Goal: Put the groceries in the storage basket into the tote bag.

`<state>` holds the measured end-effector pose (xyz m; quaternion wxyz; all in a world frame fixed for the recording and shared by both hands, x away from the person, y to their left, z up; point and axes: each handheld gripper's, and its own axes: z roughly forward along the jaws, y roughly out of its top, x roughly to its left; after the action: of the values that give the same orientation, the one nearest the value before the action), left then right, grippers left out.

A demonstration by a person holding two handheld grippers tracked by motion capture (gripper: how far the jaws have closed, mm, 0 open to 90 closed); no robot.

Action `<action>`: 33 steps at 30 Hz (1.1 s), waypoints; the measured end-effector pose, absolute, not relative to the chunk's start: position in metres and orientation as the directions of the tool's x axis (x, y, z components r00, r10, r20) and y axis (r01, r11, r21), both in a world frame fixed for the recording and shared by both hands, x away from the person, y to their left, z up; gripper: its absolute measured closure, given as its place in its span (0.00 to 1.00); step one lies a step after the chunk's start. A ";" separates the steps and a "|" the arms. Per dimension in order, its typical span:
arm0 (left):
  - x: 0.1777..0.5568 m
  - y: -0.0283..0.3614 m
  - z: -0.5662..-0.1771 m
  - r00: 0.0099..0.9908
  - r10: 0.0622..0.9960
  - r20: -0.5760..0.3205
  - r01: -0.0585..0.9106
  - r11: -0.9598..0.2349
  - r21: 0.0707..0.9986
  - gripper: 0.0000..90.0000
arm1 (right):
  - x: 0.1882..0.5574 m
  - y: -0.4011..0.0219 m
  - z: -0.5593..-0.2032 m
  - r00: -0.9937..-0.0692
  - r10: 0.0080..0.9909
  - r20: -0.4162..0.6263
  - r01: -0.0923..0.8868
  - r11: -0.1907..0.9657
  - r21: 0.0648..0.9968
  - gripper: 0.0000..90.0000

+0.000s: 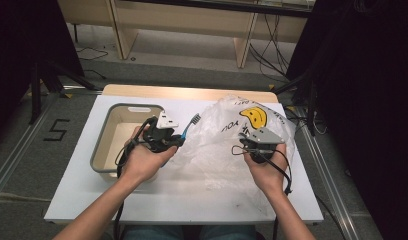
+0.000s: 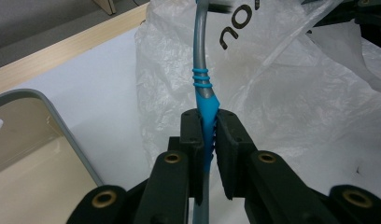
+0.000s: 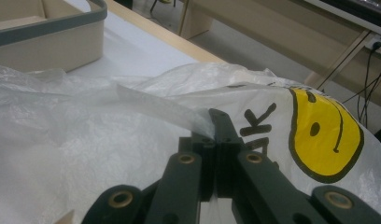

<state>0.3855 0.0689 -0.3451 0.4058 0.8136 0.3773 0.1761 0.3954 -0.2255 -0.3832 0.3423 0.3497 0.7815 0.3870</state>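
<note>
Toothbrush [image 2: 205, 100] clamped by its blue grip in left gripper [image 2: 206, 140], centre frame, head aimed at plastic bag [image 2: 282, 102]. Bag handle strip [image 3: 156, 105] pinched tight in right gripper [image 3: 215, 140]. Beige bin [image 1: 112, 131] at left. Best done: lift strip to open mouth, feed brush head-first, avoid snagging film.

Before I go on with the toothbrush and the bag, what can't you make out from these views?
- Toothbrush head: cut off by the top edge in the left gripper view; too small in the high view to read the bristles.
- Plastic bag mouth: hidden among crumpled folds in all views.
- Bag's black lettering: cut off and creased, unreadable.
- Tub floor: partly covered by the left gripper and hand in the high view.
</note>
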 end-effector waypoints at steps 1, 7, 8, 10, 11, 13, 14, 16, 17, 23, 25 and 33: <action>0.385 0.068 -0.345 0.655 0.755 -0.018 0.470 -0.389 0.792 0.90 | 0.395 -0.225 -0.383 -0.521 0.811 -0.265 0.281 0.456 0.844 1.00; 0.383 0.062 -0.346 0.667 0.745 -0.014 0.464 -0.401 0.790 0.90 | 0.395 -0.225 -0.383 -0.521 0.812 -0.264 0.281 0.455 0.845 1.00; 0.382 0.061 -0.346 0.670 0.742 -0.011 0.464 -0.407 0.787 0.90 | 0.395 -0.225 -0.383 -0.519 0.812 -0.266 0.282 0.456 0.844 1.00; 0.381 0.058 -0.347 0.677 0.736 -0.011 0.462 -0.412 0.785 0.90 | 0.395 -0.225 -0.383 -0.519 0.812 -0.268 0.279 0.457 0.844 1.00; 0.380 0.056 -0.348 0.681 0.733 -0.013 0.461 -0.415 0.784 0.90 | 0.395 -0.225 -0.383 -0.520 0.810 -0.270 0.276 0.459 0.844 1.00; 0.378 0.053 -0.350 0.690 0.723 -0.017 0.461 -0.422 0.781 0.90 | 0.395 -0.225 -0.383 -0.522 0.809 -0.270 0.275 0.459 0.845 1.00; 0.378 0.051 -0.350 0.695 0.719 -0.017 0.460 -0.426 0.779 0.90 | 0.395 -0.225 -0.383 -0.523 0.808 -0.271 0.274 0.461 0.844 1.00; 0.377 0.048 -0.352 0.700 0.714 -0.016 0.459 -0.432 0.776 0.90 | 0.395 -0.224 -0.383 -0.523 0.808 -0.272 0.274 0.461 0.844 1.00; 0.377 0.047 -0.353 0.704 0.710 -0.017 0.459 -0.436 0.774 0.90 | 0.395 -0.225 -0.383 -0.522 0.809 -0.270 0.276 0.460 0.844 1.00; 0.375 0.038 -0.357 0.718 0.696 -0.017 0.458 -0.454 0.764 0.90 | 0.395 -0.225 -0.382 -0.520 0.812 -0.265 0.280 0.456 0.845 1.00; 0.373 0.035 -0.359 0.724 0.689 -0.015 0.456 -0.463 0.760 0.90 | 0.395 -0.225 -0.382 -0.521 0.811 -0.265 0.279 0.455 0.846 1.00; 0.367 0.017 -0.373 0.756 0.654 -0.009 0.453 -0.513 0.730 0.90 | 0.395 -0.226 -0.382 -0.522 0.811 -0.263 0.276 0.453 0.848 1.00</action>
<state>0.3668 0.0170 -0.3735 0.3740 0.8592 0.3220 0.1347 0.3950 -0.2255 -0.3818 0.3427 0.3484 0.7804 0.3901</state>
